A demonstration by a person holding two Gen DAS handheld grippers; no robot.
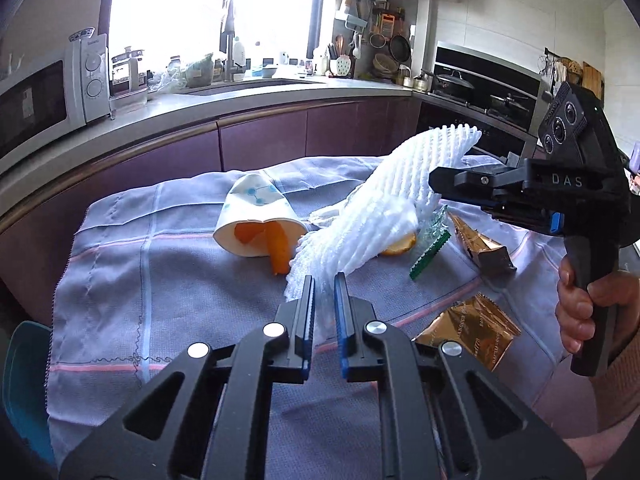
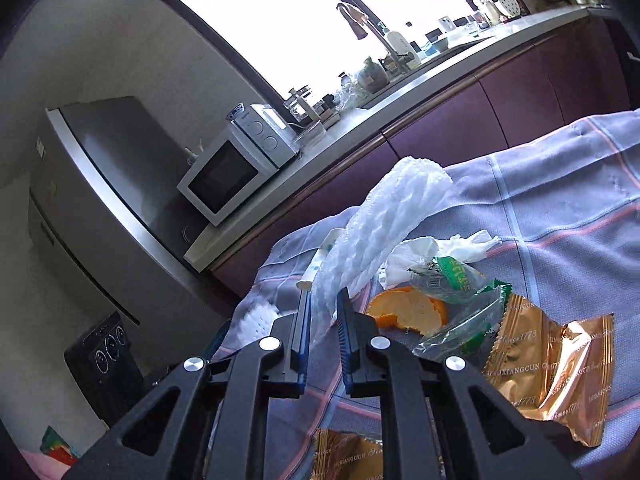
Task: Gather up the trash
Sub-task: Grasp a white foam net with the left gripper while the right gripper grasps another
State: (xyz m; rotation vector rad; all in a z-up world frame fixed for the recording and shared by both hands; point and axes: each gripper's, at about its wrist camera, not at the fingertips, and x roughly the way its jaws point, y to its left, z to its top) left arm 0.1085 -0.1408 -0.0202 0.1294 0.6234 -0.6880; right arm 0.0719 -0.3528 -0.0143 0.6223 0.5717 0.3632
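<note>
Foam fruit netting [image 1: 384, 208], white and tube-shaped, is the piece of trash in hand: it hangs stretched above the checked cloth [image 1: 160, 280] that covers the table, one end in each gripper. The left gripper [image 1: 325, 285] has its jaws narrowed onto the lower end, with the mesh pinched between the blue pads. The right gripper [image 2: 323, 300] has its jaws drawn just as narrow on the other end, and from the left wrist view it sits higher and off to the right, held by a hand [image 1: 588, 308].

Under and around the netting lies the rest of the litter: a tipped paper cup [image 1: 256, 220] with orange peel [image 1: 278, 250] spilling from its mouth, a second orange peel [image 2: 408, 312], a crumpled tissue [image 2: 440, 248], clear green-printed wrappers [image 2: 456, 304], and gold snack wrappers [image 2: 552, 364].

The risk, as I judge it, lies in the double grip. Foam mesh is soft and springy, so pulling the two ends apart could tear it or let one end slip out. The slack middle hangs close to the cup and peel, and a low sweep could drag them off the cloth. Releasing both ends together would drop it back among the wrappers.
</note>
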